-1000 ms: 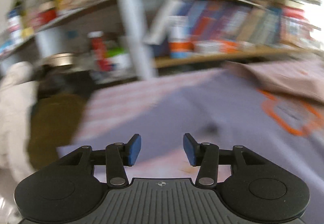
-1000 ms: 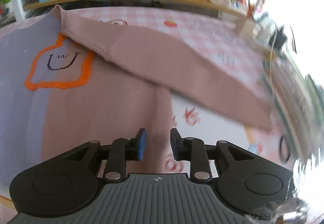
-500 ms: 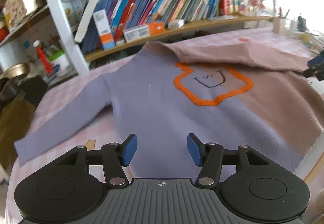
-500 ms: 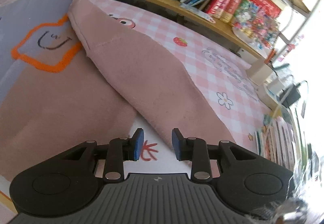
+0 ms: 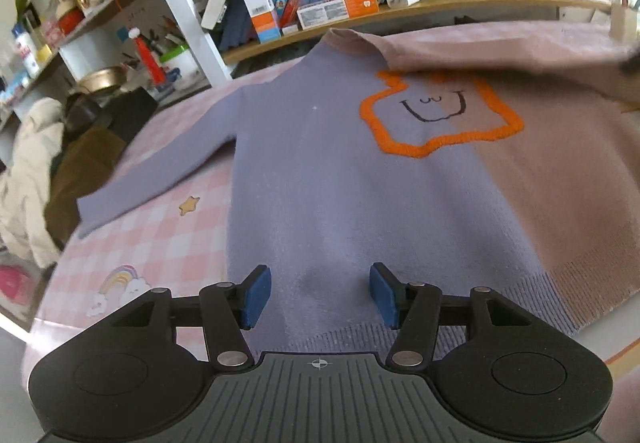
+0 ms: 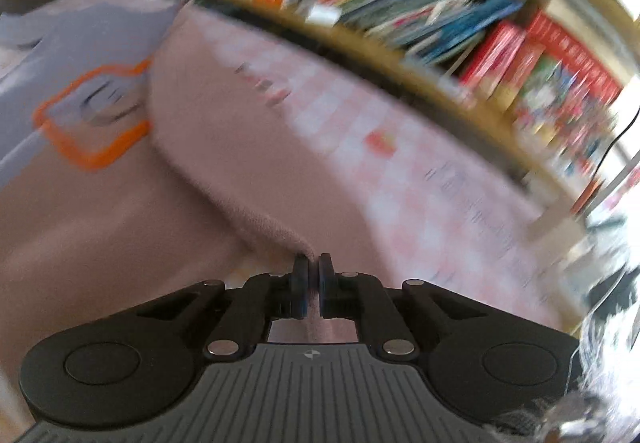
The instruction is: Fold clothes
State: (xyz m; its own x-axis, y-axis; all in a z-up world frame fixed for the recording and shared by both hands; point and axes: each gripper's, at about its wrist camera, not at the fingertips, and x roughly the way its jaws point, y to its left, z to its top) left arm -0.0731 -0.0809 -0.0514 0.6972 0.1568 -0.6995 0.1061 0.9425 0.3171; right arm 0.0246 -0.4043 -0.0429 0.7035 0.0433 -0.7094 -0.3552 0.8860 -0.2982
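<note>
The two-tone sweater (image 5: 360, 183) lies flat across mid-frame on the checked tablecloth (image 5: 160, 243). The right gripper (image 6: 313, 267) pinches the pink sleeve (image 6: 248, 179) cuff, probably to fold it across. The left gripper (image 5: 318, 295) hovers spread wide above the hem, holding nothing.

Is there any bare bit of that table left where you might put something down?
Yes: pink checked cloth lies bare between the sweater's purple sleeve and the table's near left edge. A strip beyond the pink sleeve, towards the bookshelf, looks bare, though blurred. The middle is covered.
</note>
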